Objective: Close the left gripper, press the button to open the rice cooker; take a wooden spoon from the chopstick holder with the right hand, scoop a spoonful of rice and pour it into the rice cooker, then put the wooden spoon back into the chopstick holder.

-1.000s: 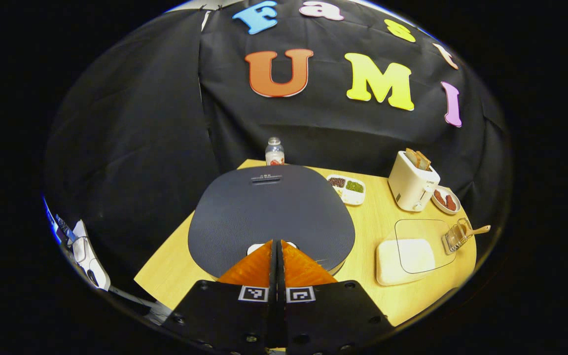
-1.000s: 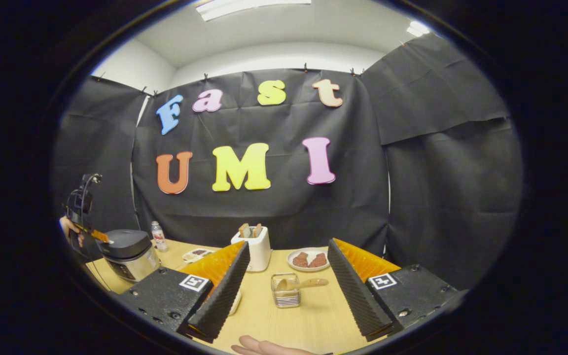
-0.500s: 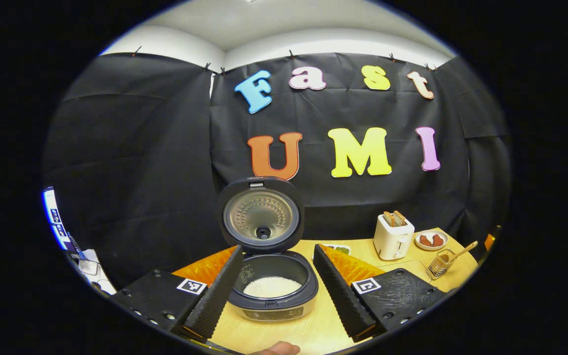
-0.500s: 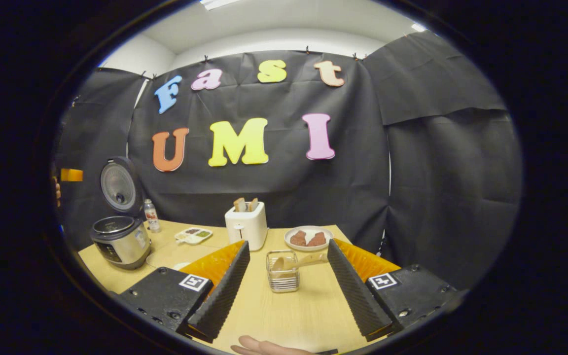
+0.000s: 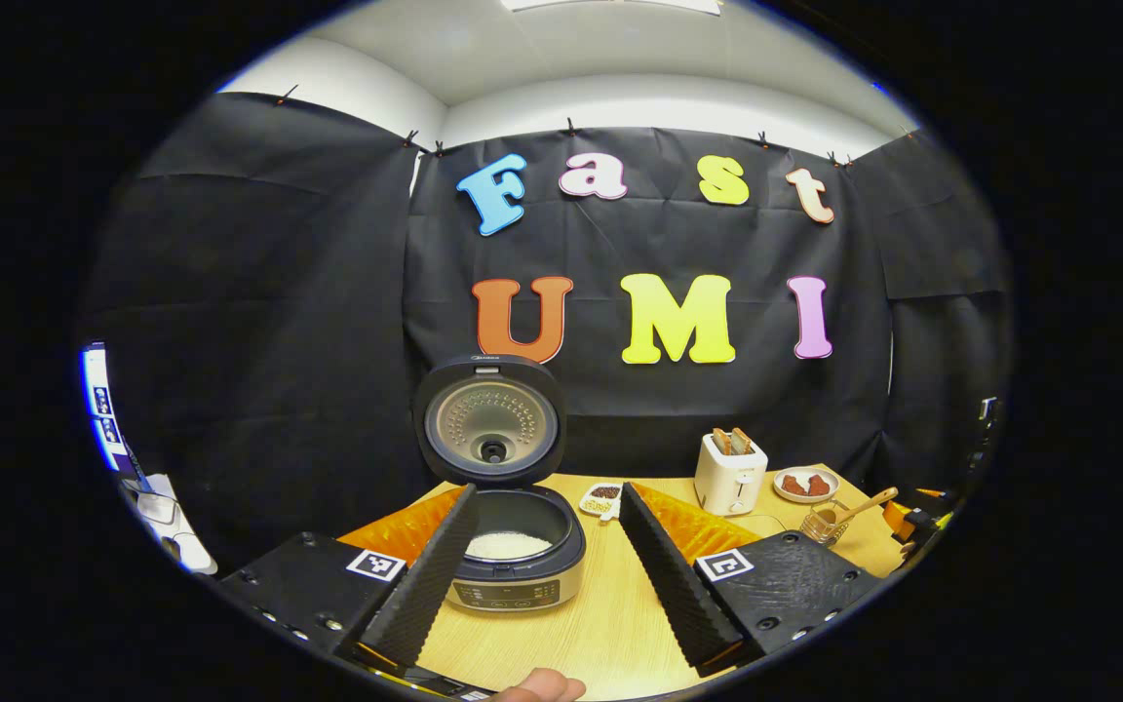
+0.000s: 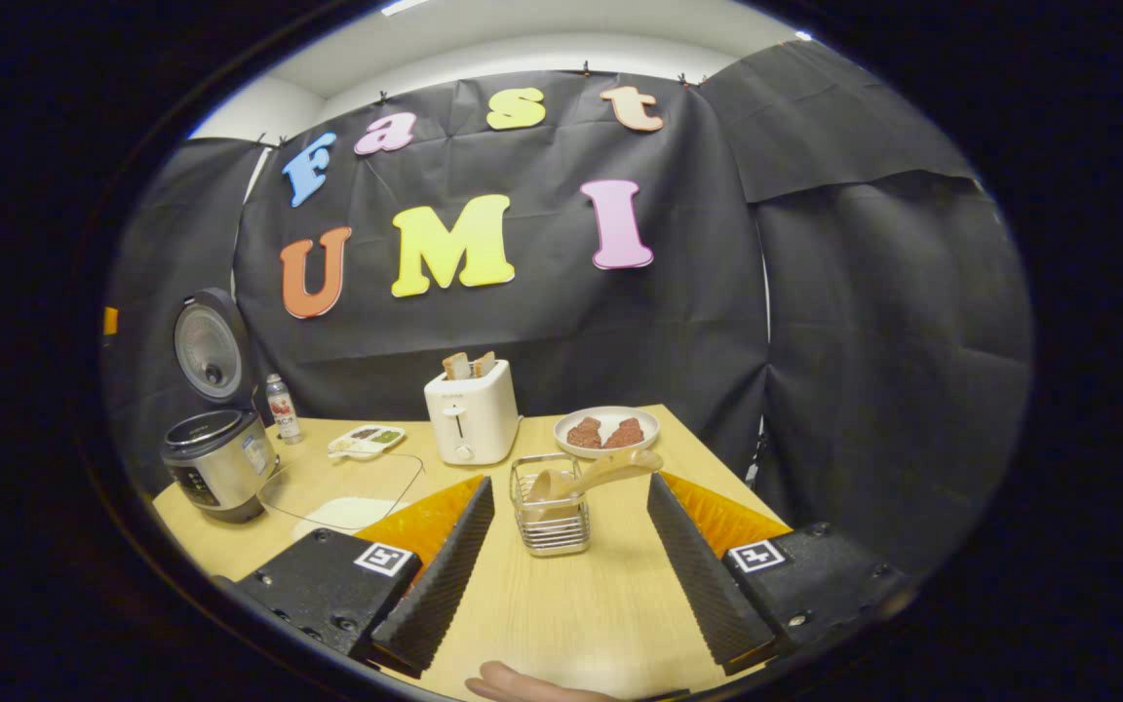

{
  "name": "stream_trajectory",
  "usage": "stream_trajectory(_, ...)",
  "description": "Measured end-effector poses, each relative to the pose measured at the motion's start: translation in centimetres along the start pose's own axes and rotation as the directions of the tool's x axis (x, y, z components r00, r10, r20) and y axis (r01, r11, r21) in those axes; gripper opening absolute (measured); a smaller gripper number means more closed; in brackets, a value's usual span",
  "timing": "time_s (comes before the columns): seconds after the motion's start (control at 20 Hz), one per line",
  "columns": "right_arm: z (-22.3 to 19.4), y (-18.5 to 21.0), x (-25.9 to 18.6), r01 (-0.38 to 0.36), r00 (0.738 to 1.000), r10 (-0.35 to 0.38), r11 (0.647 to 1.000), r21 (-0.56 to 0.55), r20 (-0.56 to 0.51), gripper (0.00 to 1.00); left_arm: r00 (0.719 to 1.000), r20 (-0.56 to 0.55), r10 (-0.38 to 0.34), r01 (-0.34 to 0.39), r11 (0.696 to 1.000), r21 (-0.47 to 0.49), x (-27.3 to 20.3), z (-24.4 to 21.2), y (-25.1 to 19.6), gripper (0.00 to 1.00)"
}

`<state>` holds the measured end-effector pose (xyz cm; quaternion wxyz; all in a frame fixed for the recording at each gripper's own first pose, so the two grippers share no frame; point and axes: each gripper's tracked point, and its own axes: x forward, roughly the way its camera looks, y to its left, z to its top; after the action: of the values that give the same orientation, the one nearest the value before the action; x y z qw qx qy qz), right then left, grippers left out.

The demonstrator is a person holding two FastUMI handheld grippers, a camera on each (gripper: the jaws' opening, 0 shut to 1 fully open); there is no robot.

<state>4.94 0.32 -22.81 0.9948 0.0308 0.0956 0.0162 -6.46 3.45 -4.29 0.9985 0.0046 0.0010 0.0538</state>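
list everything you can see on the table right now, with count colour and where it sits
round dark-lidded silver rice cooker: 1, lid up, white rice inside, table's left end
small clear bottle: 1, behind the cooker
white divided dish: 1, brown and green fillings, between cooker and toaster
white two-slot toaster: 1, bread in slots, table back
white plate: 1, two reddish-brown pieces, right of the toaster
wire chopstick holder: 1, metal, front centre
wooden spoon: 1, tan, leaning out of the holder
flat clear lidded white container: 1, in front of the toaster
wooden table: 1, light wood
left gripper: 1, open, facing the cooker
right gripper: 1, open, facing the holder
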Motion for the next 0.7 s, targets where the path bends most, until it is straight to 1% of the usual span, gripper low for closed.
stream_trajectory(0.05, -0.4, -0.5, 0.7, 0.027, 1.000, -0.026, 1.000, 0.011, -0.011, 1.00, 1.000, 0.026, 0.008, -0.008, 1.000, 0.017, -0.6, 0.1, 0.2, 0.94)
stream_trajectory(0.15, -0.8, -1.0, 2.0, 0.061, 0.998, -0.061, 0.998, 0.034, -0.018, 1.00, 0.998, 0.049, 0.029, -0.030, 0.999, 0.023, -1.9, -0.2, 0.7, 0.93)
stream_trajectory(0.2, -1.2, -1.3, 2.6, 0.077, 0.997, -0.076, 0.996, 0.040, -0.022, 1.00, 0.998, 0.053, 0.023, -0.024, 0.999, 0.026, -2.6, -0.7, 0.4, 0.93)
stream_trajectory(0.3, -1.5, -1.3, 4.0, 0.083, 0.996, -0.082, 0.995, 0.055, -0.016, 1.00, 0.998, 0.055, 0.007, -0.008, 1.000, 0.024, -3.7, -1.4, 0.0, 0.93)
stream_trajectory(0.4, -1.2, -0.3, 5.3, 0.009, 1.000, -0.013, 0.993, 0.117, 0.027, 0.99, 0.999, 0.041, -0.029, 0.028, 0.999, 0.016, -4.3, -2.2, -0.7, 0.93)
stream_trajectory(0.45, -1.6, -0.5, 6.1, 0.015, 1.000, -0.017, 0.992, 0.127, 0.010, 0.88, 0.999, 0.040, -0.033, 0.033, 0.999, 0.009, -4.7, -2.6, -0.7, 0.93)
stream_trajectory(0.5, -2.5, -0.9, 7.0, 0.038, 0.999, -0.036, 0.990, 0.134, -0.017, 0.84, 0.999, 0.040, -0.035, 0.035, 0.999, 0.000, -5.0, -2.8, -0.6, 0.93)
stream_trajectory(0.55, -3.1, -1.2, 7.9, 0.054, 0.998, -0.048, 0.988, 0.144, -0.045, 0.81, 0.998, 0.035, -0.045, 0.045, 0.999, -0.006, -5.2, -3.1, -0.9, 0.93)
stream_trajectory(0.6, -3.5, -0.9, 8.5, 0.052, 0.998, -0.043, 0.986, 0.156, -0.055, 0.81, 0.998, 0.032, -0.057, 0.057, 0.998, -0.012, -5.5, -3.6, -1.3, 0.93)
stream_trajectory(0.7, -3.7, -1.1, 9.9, 0.065, 0.997, -0.059, 0.988, 0.139, -0.050, 0.80, 0.996, 0.030, -0.079, 0.079, 0.997, -0.025, -5.9, -3.9, -1.7, 0.93)
